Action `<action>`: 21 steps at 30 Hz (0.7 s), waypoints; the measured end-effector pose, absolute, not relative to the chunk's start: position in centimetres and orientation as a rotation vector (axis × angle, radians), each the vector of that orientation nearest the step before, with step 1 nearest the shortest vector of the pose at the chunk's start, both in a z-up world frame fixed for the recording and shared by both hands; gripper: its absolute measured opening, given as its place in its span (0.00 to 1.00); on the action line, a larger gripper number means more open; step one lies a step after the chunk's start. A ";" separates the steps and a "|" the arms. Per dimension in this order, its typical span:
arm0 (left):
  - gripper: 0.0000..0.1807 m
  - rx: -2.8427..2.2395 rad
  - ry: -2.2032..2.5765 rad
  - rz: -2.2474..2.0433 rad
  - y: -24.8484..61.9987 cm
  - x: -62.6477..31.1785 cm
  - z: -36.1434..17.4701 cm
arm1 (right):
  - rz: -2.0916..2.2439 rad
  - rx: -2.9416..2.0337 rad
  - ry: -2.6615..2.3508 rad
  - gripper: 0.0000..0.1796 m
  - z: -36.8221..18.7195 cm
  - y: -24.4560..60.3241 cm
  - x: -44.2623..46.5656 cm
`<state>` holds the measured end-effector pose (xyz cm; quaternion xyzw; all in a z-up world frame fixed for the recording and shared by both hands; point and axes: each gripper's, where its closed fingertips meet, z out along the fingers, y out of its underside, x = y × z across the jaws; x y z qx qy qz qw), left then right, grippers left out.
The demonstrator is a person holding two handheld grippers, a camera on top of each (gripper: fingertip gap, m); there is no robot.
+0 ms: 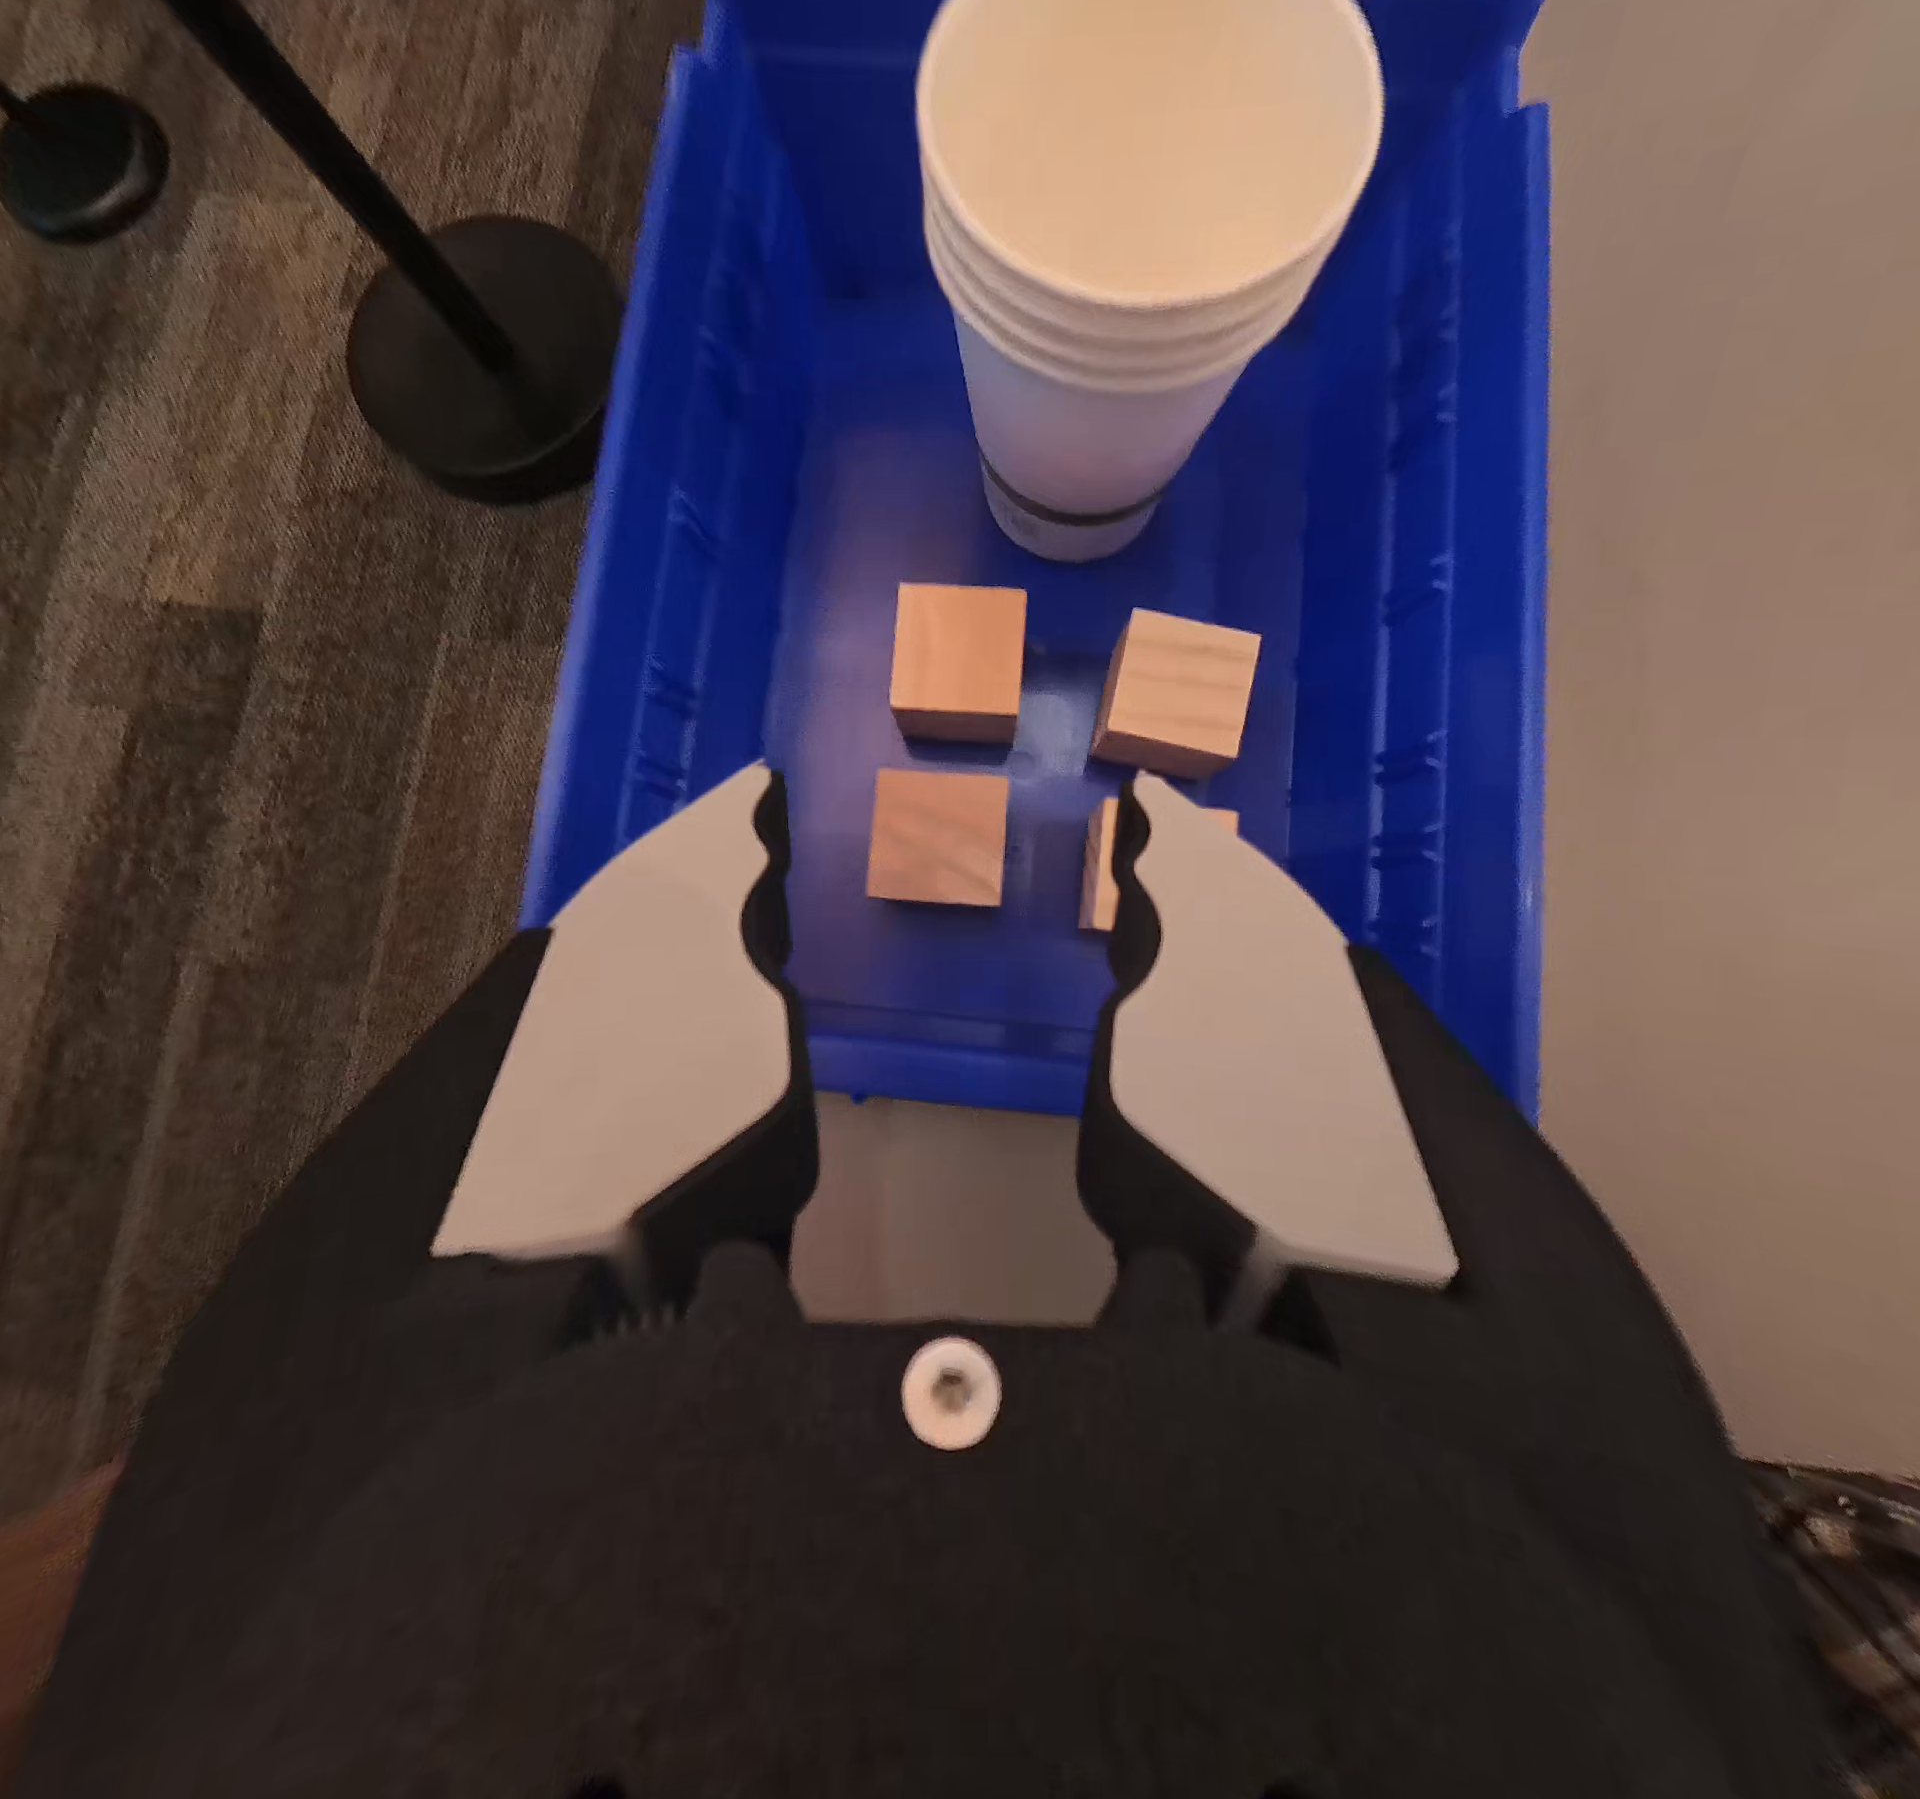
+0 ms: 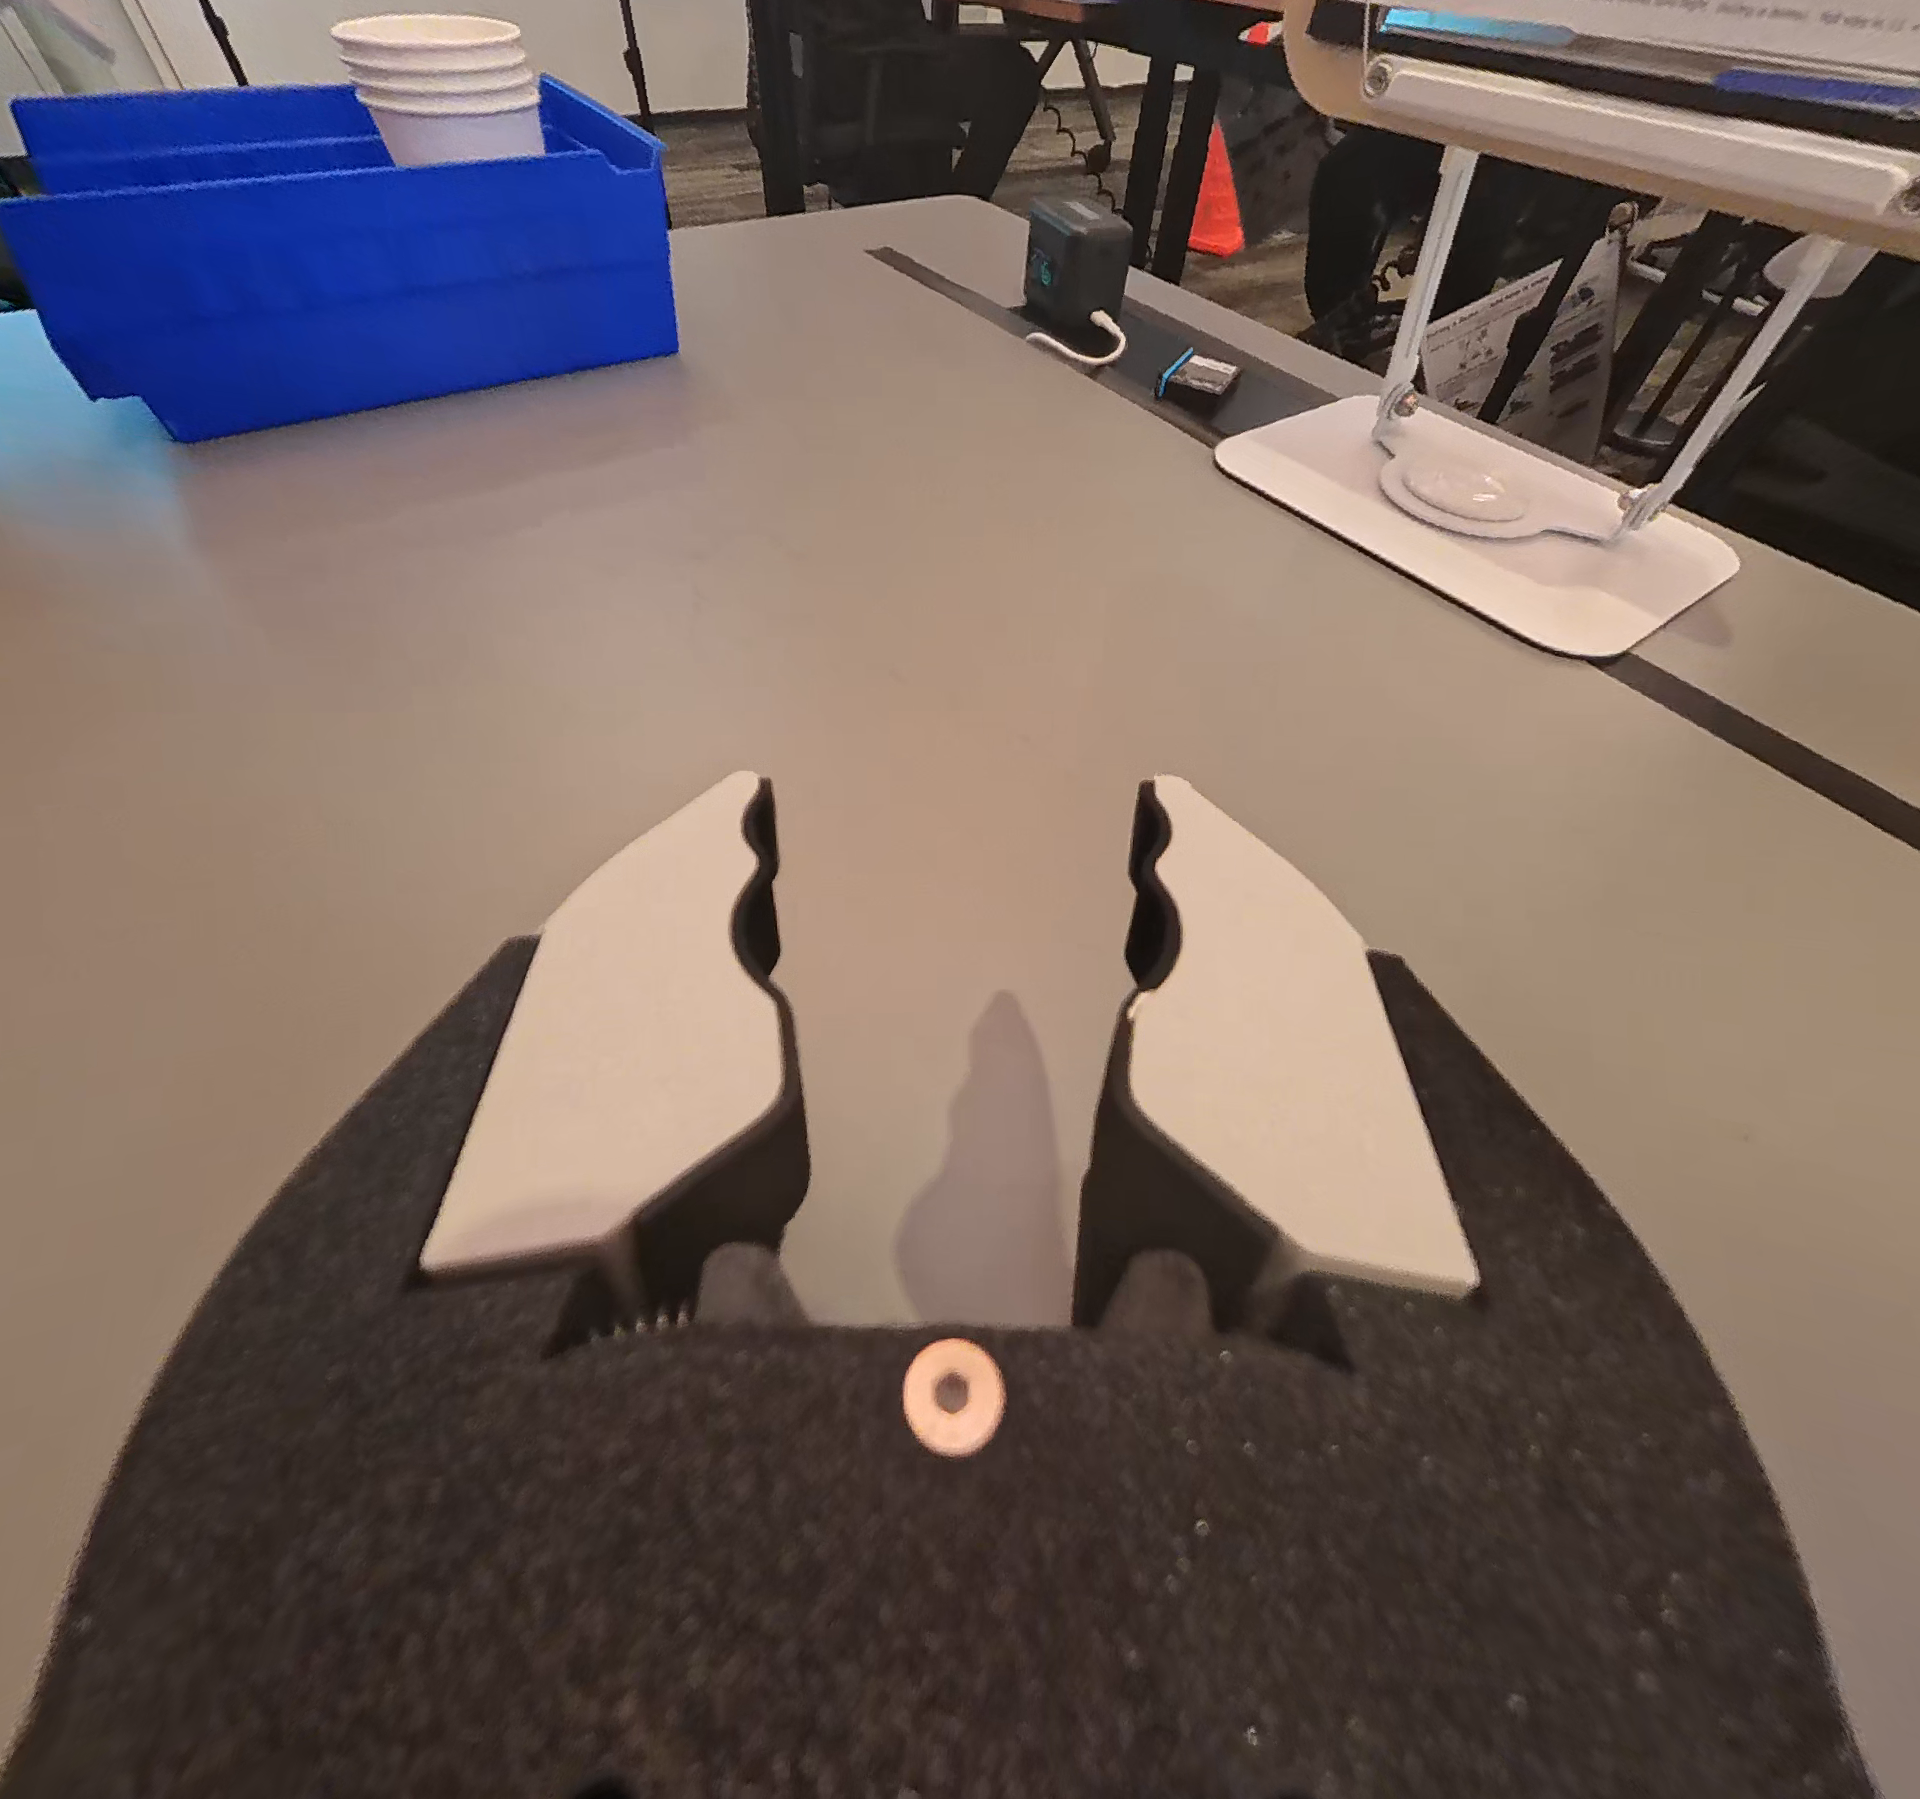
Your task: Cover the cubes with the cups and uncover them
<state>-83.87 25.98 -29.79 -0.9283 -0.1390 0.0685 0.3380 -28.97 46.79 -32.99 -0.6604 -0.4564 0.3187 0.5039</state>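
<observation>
My left claw point(image 1: 951, 783) hangs wide open, empty, over the blue bin point(image 1: 707, 606), four wooden cubes point(image 1: 958, 660) below, nested paper cups point(image 1: 1132, 222) at 12 o'clock; right claw point(image 2: 954, 785) open, empty over grey table point(image 2: 935, 554)

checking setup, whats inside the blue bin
A nested stack of white paper cups and four wooden cubes; one cube is partly hidden behind the left gripper.
</observation>
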 end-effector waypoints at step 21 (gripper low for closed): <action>0.27 -2.698 -0.465 0.237 25.8 -85.0 -38.6 | 0.781 -1.603 -1.104 0.36 -33.0 46.8 -28.9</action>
